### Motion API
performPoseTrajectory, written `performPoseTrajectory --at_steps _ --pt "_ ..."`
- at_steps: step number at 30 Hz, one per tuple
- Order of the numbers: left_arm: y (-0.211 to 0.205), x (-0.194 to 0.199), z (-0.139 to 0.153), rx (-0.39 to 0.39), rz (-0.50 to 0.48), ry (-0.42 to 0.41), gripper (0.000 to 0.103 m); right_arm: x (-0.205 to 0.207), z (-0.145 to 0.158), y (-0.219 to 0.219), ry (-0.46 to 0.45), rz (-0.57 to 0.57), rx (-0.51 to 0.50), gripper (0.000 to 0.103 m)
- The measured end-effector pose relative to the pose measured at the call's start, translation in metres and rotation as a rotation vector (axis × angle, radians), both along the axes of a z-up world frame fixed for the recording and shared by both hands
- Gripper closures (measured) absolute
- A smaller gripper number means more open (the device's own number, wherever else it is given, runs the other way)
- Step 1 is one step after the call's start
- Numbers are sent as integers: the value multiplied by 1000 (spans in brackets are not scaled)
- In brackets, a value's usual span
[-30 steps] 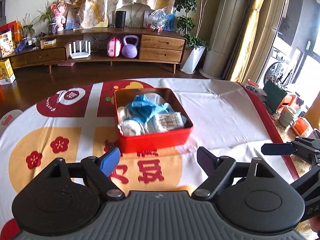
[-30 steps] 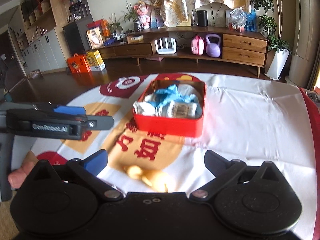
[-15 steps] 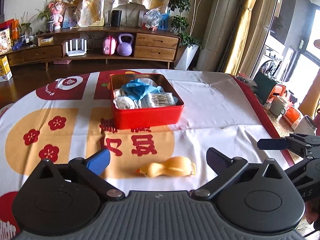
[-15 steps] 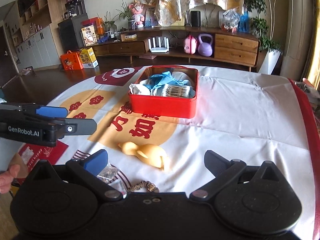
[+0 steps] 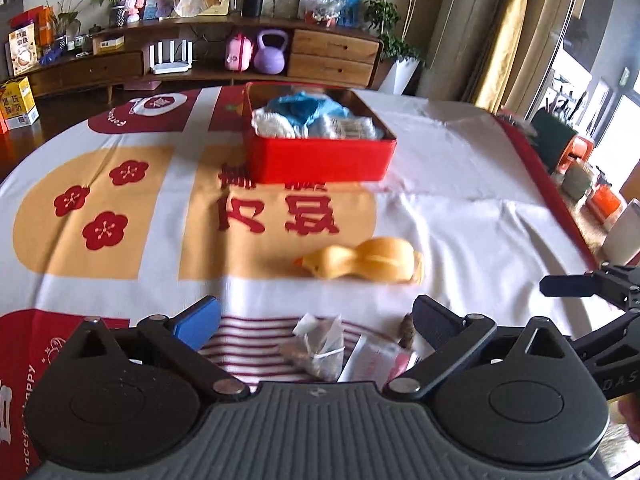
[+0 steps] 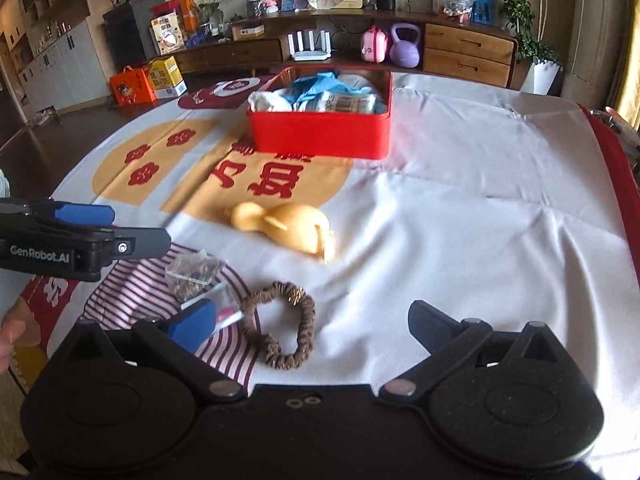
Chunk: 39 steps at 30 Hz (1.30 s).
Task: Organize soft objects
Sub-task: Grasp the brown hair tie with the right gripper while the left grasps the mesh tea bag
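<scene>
Yellow soft toy — table, both jaws open

sideboard | purple kettlebell | white router | potted plant

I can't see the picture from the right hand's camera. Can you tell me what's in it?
An open right gripper with nothing between its jaws hovers over a brown scrunchie on a tablecloth. Beyond lie a yellow duck toy and a red tin full of soft things; the left gripper shows at the left edge.
</scene>
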<state>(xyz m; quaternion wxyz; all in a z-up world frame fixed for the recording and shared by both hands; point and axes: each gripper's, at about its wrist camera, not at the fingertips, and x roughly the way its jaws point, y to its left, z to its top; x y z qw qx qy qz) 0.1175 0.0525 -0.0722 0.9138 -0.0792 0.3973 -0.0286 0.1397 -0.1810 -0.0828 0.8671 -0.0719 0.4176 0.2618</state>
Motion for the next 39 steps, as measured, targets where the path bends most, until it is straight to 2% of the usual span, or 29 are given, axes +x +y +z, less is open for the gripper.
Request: performPoseTrajectory --at_steps 7,15,20,24,26,28,30,32,37,39 --pt "-2 -2 -23 -7 4 40 0 -7 -20 6 46 54 -27 16" --pt "-5 -1 -43 58 13 71 1 -3 -34 13 61 86 -50 31" --pt "-7 2 -49 74 3 76 1 0 -40 16 72 104 -53 47" --pt "-9 5 -53 87 -11 83 14 1 -41 20 68 117 -54 52" --pt "-11 6 -55 102 -14 82 17 3 -41 20 71 119 -55 56" --pt "-12 7 -55 102 -19 84 29 4 -43 20 75 117 -59 58" --pt "-13 8 -56 109 -19 88 36 5 -43 20 77 116 -57 63" --pt "-13 8 -57 113 -23 85 38 5 -44 19 77 113 -57 68" --pt "-14 8 -56 112 -33 80 60 5 -44 18 74 110 -60 79" --pt "-14 8 -55 108 -33 81 62 4 -43 18 72 110 -60 81"
